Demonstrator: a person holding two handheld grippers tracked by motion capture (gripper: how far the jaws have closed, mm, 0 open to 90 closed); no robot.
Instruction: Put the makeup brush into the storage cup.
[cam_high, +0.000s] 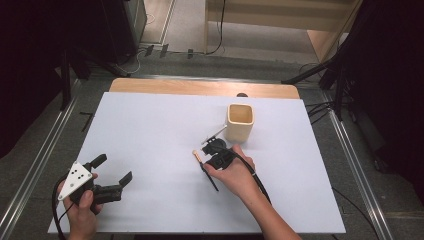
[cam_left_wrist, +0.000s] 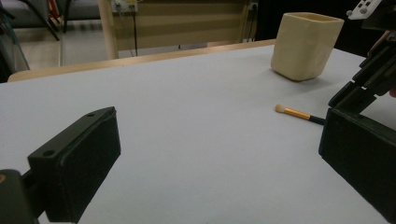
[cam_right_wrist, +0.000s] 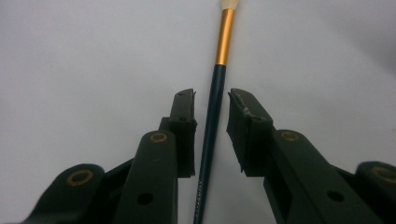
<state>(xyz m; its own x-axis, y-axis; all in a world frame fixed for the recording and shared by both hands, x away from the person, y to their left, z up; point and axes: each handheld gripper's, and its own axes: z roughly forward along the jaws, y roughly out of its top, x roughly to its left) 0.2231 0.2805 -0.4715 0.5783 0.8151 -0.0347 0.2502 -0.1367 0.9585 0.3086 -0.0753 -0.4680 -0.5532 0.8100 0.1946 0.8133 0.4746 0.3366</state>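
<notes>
A thin brush (cam_high: 200, 161) with a dark handle, gold ferrule and pale tip lies flat on the white table sheet (cam_high: 150, 130), in front of a cream square cup (cam_high: 240, 121). My right gripper (cam_right_wrist: 211, 100) points down over it, jaws narrowly open. They straddle the dark handle (cam_right_wrist: 212, 121) just below the ferrule, with a small gap on each side. My left gripper (cam_high: 115, 167) is held wide open near the front left of the table, with nothing between its jaws. The left gripper view takes in the brush (cam_left_wrist: 299, 113), the cup (cam_left_wrist: 306, 44) and the right gripper (cam_left_wrist: 369, 79) beyond them.
The cup stands upright toward the back right, close behind my right hand (cam_high: 235, 175). A wooden table edge (cam_high: 200, 88) runs along the far side. Metal rails (cam_high: 35, 165) flank the table, with cables and stands on the floor beyond.
</notes>
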